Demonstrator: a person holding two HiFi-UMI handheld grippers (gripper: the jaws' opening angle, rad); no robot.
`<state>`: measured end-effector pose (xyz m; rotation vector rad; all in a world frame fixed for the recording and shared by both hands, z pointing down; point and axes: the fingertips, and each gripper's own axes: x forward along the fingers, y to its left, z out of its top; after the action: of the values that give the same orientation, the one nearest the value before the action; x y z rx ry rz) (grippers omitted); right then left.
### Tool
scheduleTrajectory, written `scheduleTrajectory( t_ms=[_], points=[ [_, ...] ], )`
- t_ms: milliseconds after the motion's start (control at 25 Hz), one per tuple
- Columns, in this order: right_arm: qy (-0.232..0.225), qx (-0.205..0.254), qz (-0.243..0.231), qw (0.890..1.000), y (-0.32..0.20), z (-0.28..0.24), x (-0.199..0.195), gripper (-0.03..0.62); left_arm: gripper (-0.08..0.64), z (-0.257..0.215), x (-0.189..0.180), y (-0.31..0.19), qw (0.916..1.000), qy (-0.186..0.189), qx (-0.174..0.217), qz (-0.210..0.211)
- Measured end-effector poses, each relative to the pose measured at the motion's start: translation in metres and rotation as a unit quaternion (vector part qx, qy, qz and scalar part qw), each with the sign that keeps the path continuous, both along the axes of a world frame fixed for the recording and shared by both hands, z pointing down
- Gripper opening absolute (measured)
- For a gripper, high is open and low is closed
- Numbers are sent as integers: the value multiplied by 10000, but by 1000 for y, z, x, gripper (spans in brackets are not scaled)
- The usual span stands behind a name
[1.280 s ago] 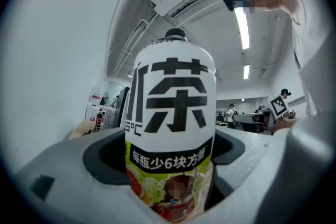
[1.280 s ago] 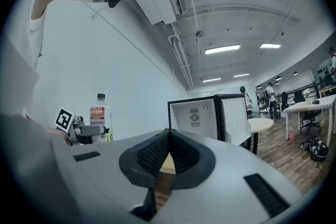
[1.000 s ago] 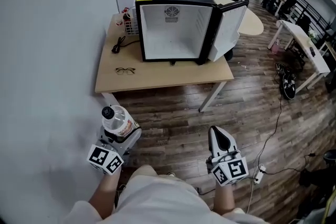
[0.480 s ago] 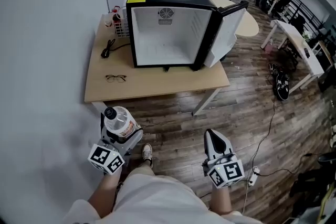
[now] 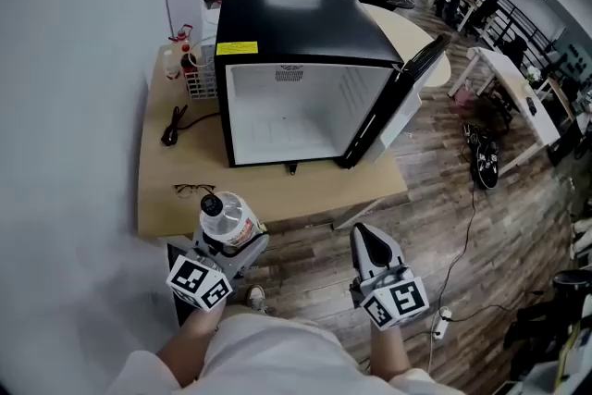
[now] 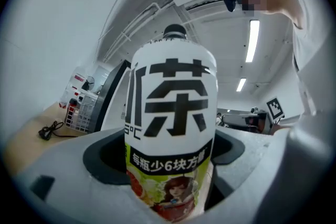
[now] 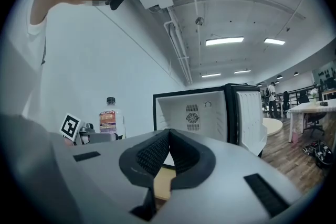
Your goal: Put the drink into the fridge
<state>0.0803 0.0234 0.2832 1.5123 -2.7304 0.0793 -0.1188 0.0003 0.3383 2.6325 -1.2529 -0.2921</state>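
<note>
The left gripper [image 5: 233,243], at the lower left of the head view, clamps the drink bottle [image 5: 225,216] upright, cap on top. The open fridge [image 5: 296,106] stands on the table [image 5: 153,185] directly above it in the frame, its empty cavity facing the bottle. The right gripper [image 5: 370,247], lower centre-right, has its jaws together on nothing.

Head view high before the fridge [image 5: 296,23], steeply down, right gripper view low, level, sharing its open front, left gripper view close on the bottle [image 6: 170,113]
</note>
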Motion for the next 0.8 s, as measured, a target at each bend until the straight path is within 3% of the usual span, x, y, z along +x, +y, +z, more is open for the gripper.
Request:
scheduleTrajectory(
  t_ms=[160,400,680,800],
  points=[
    [18,-123,101,9999,-30,6,-12,2,439,17,6,-34,9993,-52,-177,322],
    [-113,-414,294,9986,-59,24,14,2,439,28,26,-68,9983,-96,-377,438],
    [-222,-257,-176,9993,-99,11,38,2,439,11,38,-104,9996,-87,-256,-53],
    [-266,-202,-199,9992,-113,10,57,2,439,5,40,-116,9993,-261,-158,-236]
  ],
)
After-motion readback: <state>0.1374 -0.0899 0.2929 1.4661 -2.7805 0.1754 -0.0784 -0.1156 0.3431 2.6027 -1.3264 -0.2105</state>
